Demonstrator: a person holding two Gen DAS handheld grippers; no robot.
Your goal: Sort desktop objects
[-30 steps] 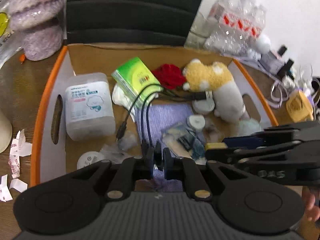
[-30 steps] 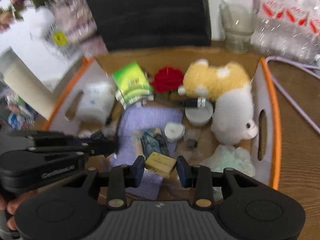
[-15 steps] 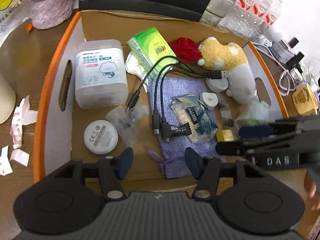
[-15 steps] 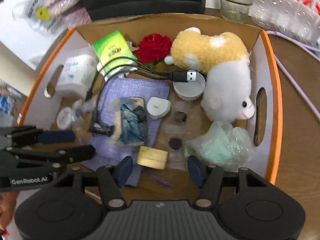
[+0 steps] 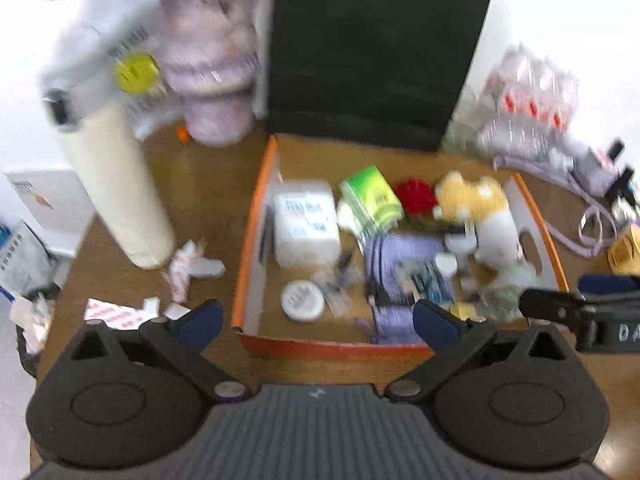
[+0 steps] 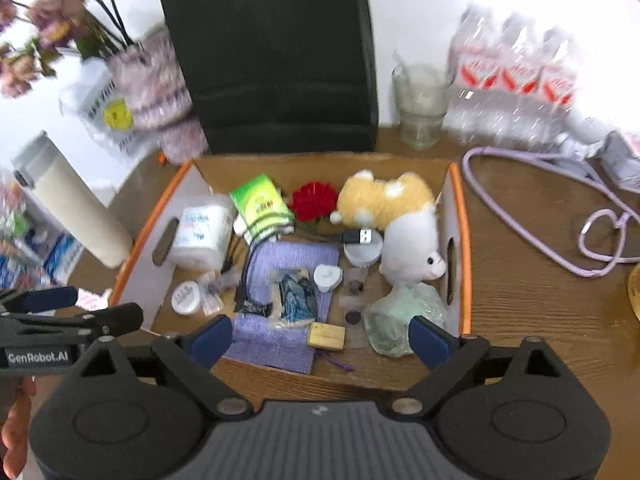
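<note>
An orange-rimmed cardboard box (image 6: 460, 216) on the wooden desk holds a plush toy (image 6: 396, 216), a red rose (image 6: 314, 200), a green tissue pack (image 6: 262, 204), a white wipes tub (image 6: 202, 232), a black USB cable (image 6: 360, 236), a purple cloth (image 6: 288, 304), a small wooden block (image 6: 326, 336) and other small items. My left gripper (image 5: 316, 322) is open and empty, hovering before the box's (image 5: 332, 348) front edge. My right gripper (image 6: 320, 338) is open and empty above the box's front.
A cream bottle (image 5: 116, 196) and paper scraps (image 5: 188, 268) lie left of the box. A black chair back (image 6: 272, 56), a glass (image 6: 420, 108), water bottles (image 6: 516, 92) and a purple cord (image 6: 560, 236) stand behind and to the right.
The left gripper let go of the black cable into the box; the right released the wooden block. Both opened wide and drew back and up from the box.
</note>
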